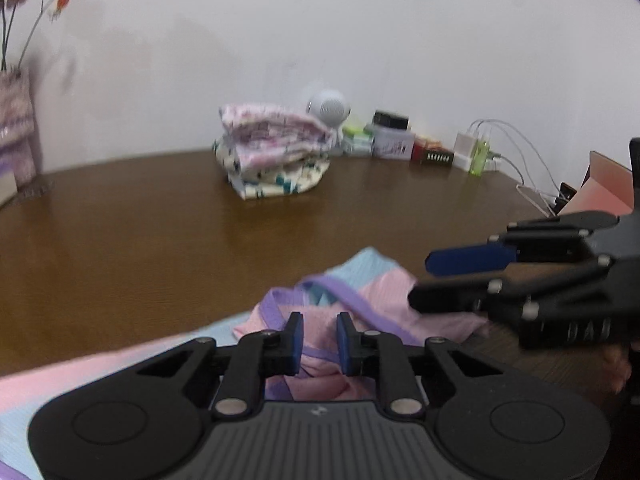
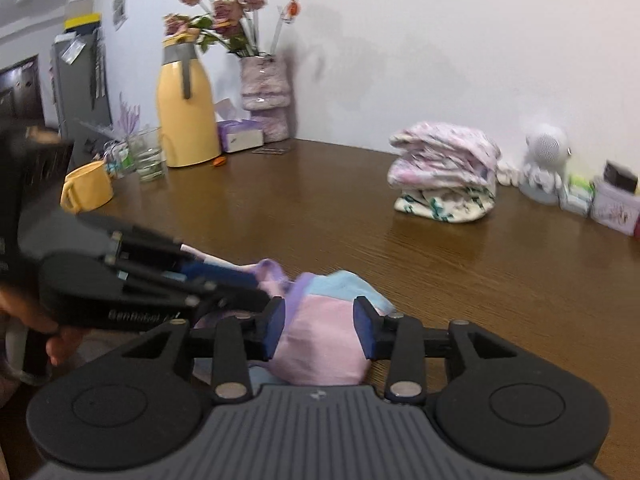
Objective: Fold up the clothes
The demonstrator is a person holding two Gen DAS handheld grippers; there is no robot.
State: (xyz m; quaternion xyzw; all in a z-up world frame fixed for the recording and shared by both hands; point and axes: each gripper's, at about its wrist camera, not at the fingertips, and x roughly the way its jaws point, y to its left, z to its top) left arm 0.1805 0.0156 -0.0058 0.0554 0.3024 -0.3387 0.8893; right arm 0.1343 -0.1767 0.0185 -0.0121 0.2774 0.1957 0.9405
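A pink and light-blue garment [image 1: 384, 292] with purple trim lies crumpled at the near edge of the brown table [image 1: 160, 220]. My left gripper [image 1: 320, 320] is shut on a bunched fold of it, pink cloth wedged between the blue pads. In the right wrist view the same garment [image 2: 344, 284] bulges between the spread fingers of my right gripper [image 2: 320, 312], which stands open. The left gripper [image 2: 256, 284] comes in from the left there, its tips in the cloth. The right gripper [image 1: 428, 280] appears at the right of the left wrist view, its lower finger at the cloth's edge.
A stack of folded clothes [image 1: 276, 152] sits by the wall, beside a white round speaker [image 1: 328, 108], small boxes and a charger with cables [image 1: 476, 152]. At the far left stand a yellow thermos [image 2: 184, 112], a vase of flowers [image 2: 264, 96], a glass [image 2: 148, 156] and a yellow mug [image 2: 86, 192].
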